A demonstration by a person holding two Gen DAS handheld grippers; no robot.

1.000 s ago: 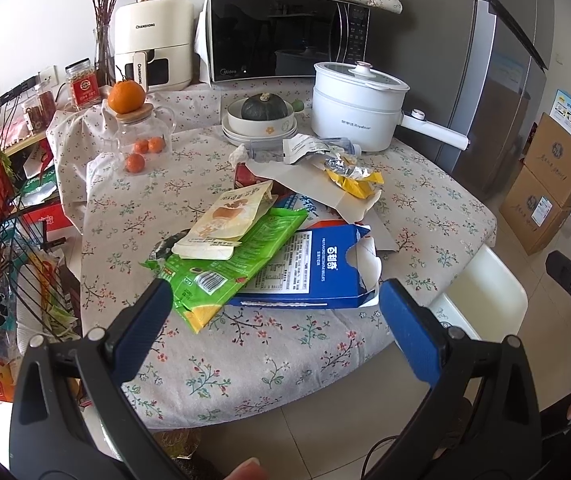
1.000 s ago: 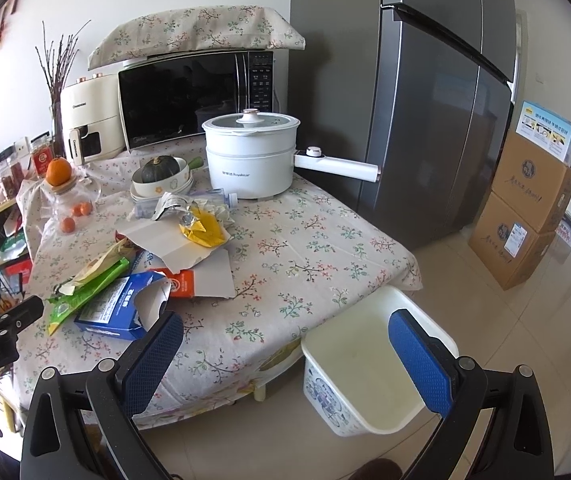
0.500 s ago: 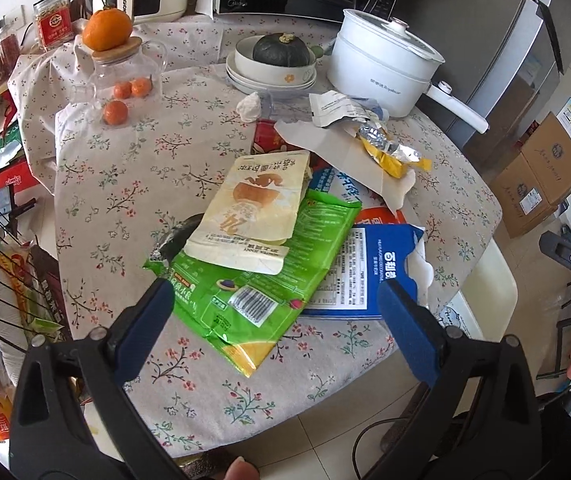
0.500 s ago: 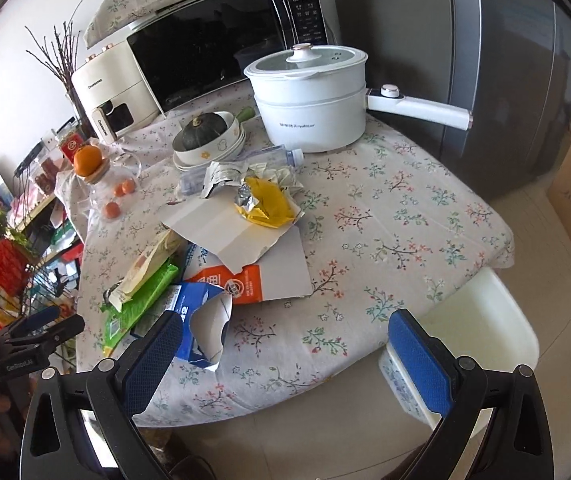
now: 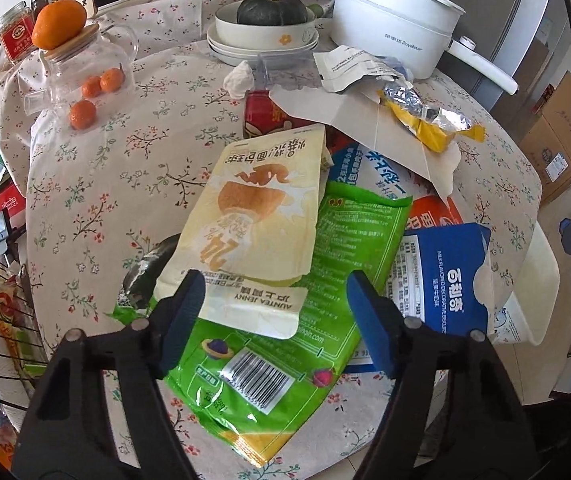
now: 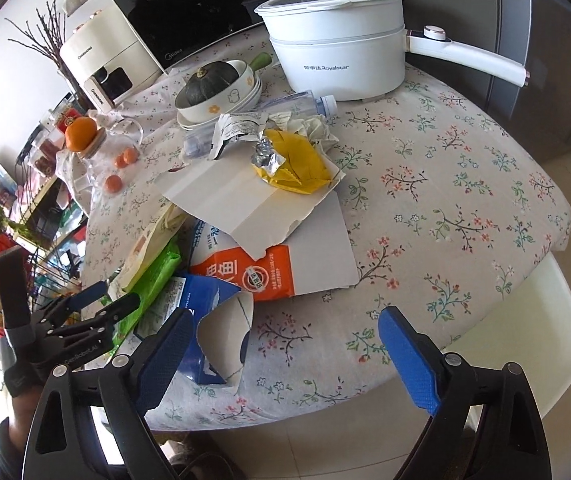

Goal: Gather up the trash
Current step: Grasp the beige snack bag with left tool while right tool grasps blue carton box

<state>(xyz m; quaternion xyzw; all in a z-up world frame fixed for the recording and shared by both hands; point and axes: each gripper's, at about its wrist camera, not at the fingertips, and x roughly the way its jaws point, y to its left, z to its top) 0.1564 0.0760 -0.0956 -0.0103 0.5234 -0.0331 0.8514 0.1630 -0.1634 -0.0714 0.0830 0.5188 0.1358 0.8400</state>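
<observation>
- Both grippers have come down and in over the table since the earlier frames, and the trash pile now fills much more of each view.
- Left gripper (image 5: 273,300) has just been closing its jaws part-way; they straddle the near end of the cream snack pouch (image 5: 253,216) and the green wrapper (image 5: 285,344) under it, but the pads do not yet press on either, so nothing is held.
- Right gripper (image 6: 285,344) has narrowed only a little and stands wide apart, empty, with the torn flap of the blue biscuit box (image 6: 209,320) just beside its left finger.
- Taking that blue biscuit box as the landmark: the green wrapper and cream pouch lie touching it on the side of the left gripper; the orange-and-white carton (image 6: 269,272) lies just behind it; flattened white cardboard (image 6: 241,196) and a yellow foil wrapper (image 6: 293,160) sit farther back on top of the pile; the white bin (image 6: 525,320) stands on the floor past the table edge, on the box's other side.
- Step in hand, as I judge it: the first pick-up. Next the left jaws need to sink further and pinch the pouch's edge, then carry it over the box to the bin.
- Thin, slick film may slip or drag the wrapper beneath along with it.
- Surface is a round table under a floral tablecloth (image 6: 445,184); a white electric pot (image 6: 337,52), a bowl with a squash, a glass jar of oranges and a microwave stand well behind the box, with a tiled floor below.
</observation>
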